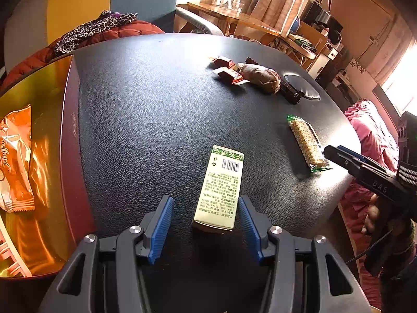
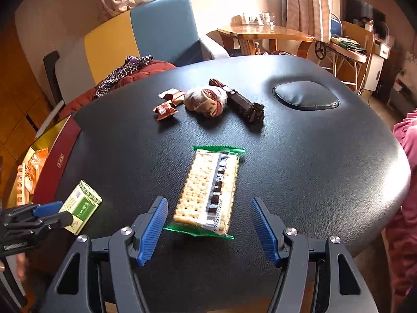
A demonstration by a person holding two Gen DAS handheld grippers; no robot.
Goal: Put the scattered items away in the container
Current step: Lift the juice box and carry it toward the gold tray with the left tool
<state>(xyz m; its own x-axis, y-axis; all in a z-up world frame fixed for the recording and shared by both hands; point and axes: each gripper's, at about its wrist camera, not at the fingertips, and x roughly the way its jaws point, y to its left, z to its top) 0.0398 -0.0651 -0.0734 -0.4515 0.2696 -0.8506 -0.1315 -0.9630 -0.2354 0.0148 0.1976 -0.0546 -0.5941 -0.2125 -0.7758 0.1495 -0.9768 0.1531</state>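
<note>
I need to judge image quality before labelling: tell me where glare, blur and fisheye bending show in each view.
Left wrist view: window glare blows out the right edge, the gold container throws bright reflections, and the black table bulges. Right wrist view: blown-out window at the top, the cracker pack slightly soft at its near end, table rim curved.

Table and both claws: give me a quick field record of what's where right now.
surface: black padded table
container: gold-lined box at the table's left edge, orange packet inside
left claw: open, astride the green box, pads not touching
right claw: open, astride the cracker pack, pads not touching
far cluster: two red candies, round pouch, dark bar
left to tidy: green box, cracker pack, far cluster
</note>
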